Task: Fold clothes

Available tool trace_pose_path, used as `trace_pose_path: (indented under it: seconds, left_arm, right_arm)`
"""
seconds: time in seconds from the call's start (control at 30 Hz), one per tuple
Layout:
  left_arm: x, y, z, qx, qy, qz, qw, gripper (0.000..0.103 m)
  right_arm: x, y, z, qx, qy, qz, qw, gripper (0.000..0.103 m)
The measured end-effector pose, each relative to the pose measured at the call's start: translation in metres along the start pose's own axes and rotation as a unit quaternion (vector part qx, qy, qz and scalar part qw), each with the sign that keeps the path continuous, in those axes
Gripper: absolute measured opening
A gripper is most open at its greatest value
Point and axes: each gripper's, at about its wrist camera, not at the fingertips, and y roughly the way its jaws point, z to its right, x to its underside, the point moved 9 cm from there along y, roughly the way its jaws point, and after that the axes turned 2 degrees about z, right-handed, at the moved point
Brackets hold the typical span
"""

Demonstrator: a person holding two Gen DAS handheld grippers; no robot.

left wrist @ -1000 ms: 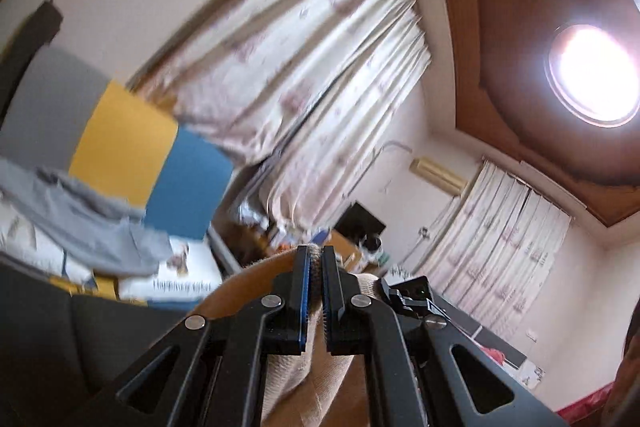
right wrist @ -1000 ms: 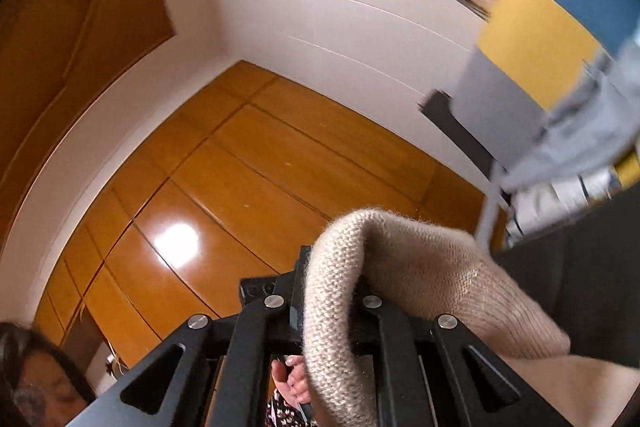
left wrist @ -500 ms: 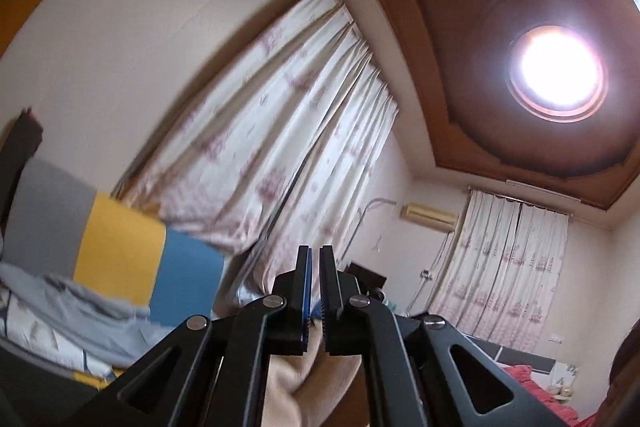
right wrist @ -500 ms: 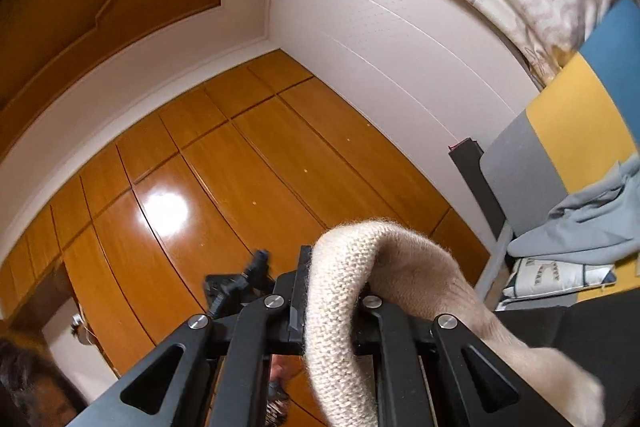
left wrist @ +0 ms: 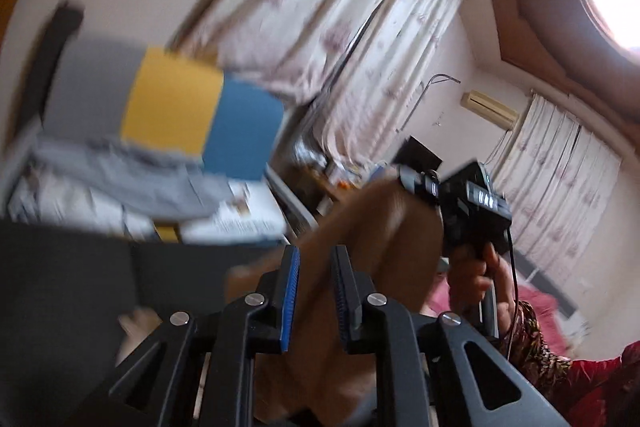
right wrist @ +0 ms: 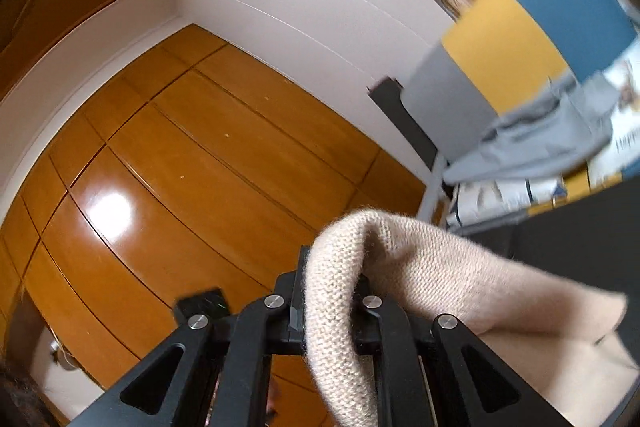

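Note:
A beige knitted sweater [right wrist: 420,279] is held up in the air between both grippers. My right gripper [right wrist: 332,267] is shut on a fold of it, and the knit drapes over the fingertips and trails off to the right. In the left wrist view the sweater [left wrist: 384,227] looks brown in shadow. It runs between the blue-padded fingers of my left gripper [left wrist: 316,267], whose jaws stand apart with a gap around the cloth. The right gripper [left wrist: 472,203] shows there too, held by a hand [left wrist: 480,275] beyond the sweater.
A grey garment [left wrist: 132,175] lies on printed bedding in front of a grey, yellow and blue panel [left wrist: 172,99]. A dark surface [left wrist: 60,287] lies below. Flowered curtains [left wrist: 340,7] hang behind. Glossy wooden cupboard doors [right wrist: 200,167] fill the right wrist view's left side.
The left gripper's fingers have spread from nearly closed to a wider gap. Both views have swung downward, and the right gripper and its hand have come into the left view.

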Motion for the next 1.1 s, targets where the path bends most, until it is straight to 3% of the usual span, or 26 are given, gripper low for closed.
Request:
trace_pose_path:
  seconds: [0.1, 0.23, 0.3, 0.43, 0.47, 0.53, 0.57, 0.63, 0.7, 0.8, 0.9, 0.97, 1.03, 1.1]
  left_arm:
    - [0.043, 0.008, -0.029, -0.012, -0.049, 0.002, 0.9987, 0.016]
    - [0.084, -0.021, -0.09, -0.07, -0.126, 0.041, 0.9887, 0.016]
    - [0.106, -0.055, -0.128, -0.112, -0.171, 0.074, 0.9761, 0.016]
    - [0.154, -0.103, -0.184, -0.187, -0.225, 0.083, 0.9526, 0.016]
    - [0.168, -0.112, -0.193, -0.2, -0.235, 0.077, 0.9482, 0.016]
    - [0.191, -0.12, -0.204, -0.211, -0.248, 0.067, 0.9433, 0.016]
    - [0.202, -0.123, -0.209, -0.21, -0.258, 0.064, 0.9407, 0.016]
    - [0.223, -0.126, -0.218, -0.211, -0.281, 0.057, 0.9345, 0.016]
    - [0.237, -0.122, -0.226, -0.211, -0.301, 0.049, 0.9286, 0.016]
    - [0.248, -0.101, -0.23, -0.21, -0.321, 0.034, 0.9227, 0.016]
    - [0.248, -0.073, -0.217, -0.196, -0.314, 0.029, 0.9284, 0.016]
    - [0.245, -0.057, -0.204, -0.19, -0.301, 0.043, 0.9336, 0.019]
    - [0.247, -0.05, -0.197, -0.196, -0.296, 0.052, 0.9335, 0.019]
    - [0.253, -0.038, -0.192, -0.2, -0.298, 0.036, 0.9326, 0.019]
  right_arm:
    - [0.019, 0.028, 0.004, -0.018, 0.016, -0.025, 0.999, 0.009]
    - [0.05, 0.097, -0.014, -0.036, -0.013, -0.072, 0.997, 0.009]
    - [0.067, 0.136, -0.019, -0.041, -0.019, -0.094, 0.995, 0.009]
    - [0.117, 0.227, 0.012, 0.015, -0.052, -0.137, 0.989, 0.013]
    - [0.132, 0.249, 0.029, 0.042, -0.053, -0.152, 0.986, 0.016]
    - [0.166, 0.271, 0.066, 0.081, -0.051, -0.191, 0.977, 0.035]
    - [0.183, 0.281, 0.084, 0.1, -0.049, -0.212, 0.971, 0.05]
    - [0.217, 0.299, 0.12, 0.138, -0.046, -0.252, 0.957, 0.054]
    - [0.228, 0.288, 0.131, 0.147, -0.058, -0.26, 0.953, 0.054]
    - [0.195, 0.23, 0.137, 0.165, -0.092, -0.201, 0.961, 0.065]
    - [0.194, 0.193, 0.161, 0.197, -0.1, -0.2, 0.955, 0.086]
    - [0.195, 0.168, 0.177, 0.219, -0.104, -0.202, 0.949, 0.09]
    - [0.196, 0.144, 0.193, 0.241, -0.108, -0.203, 0.943, 0.09]
    - [0.196, 0.119, 0.21, 0.263, -0.112, -0.205, 0.936, 0.09]
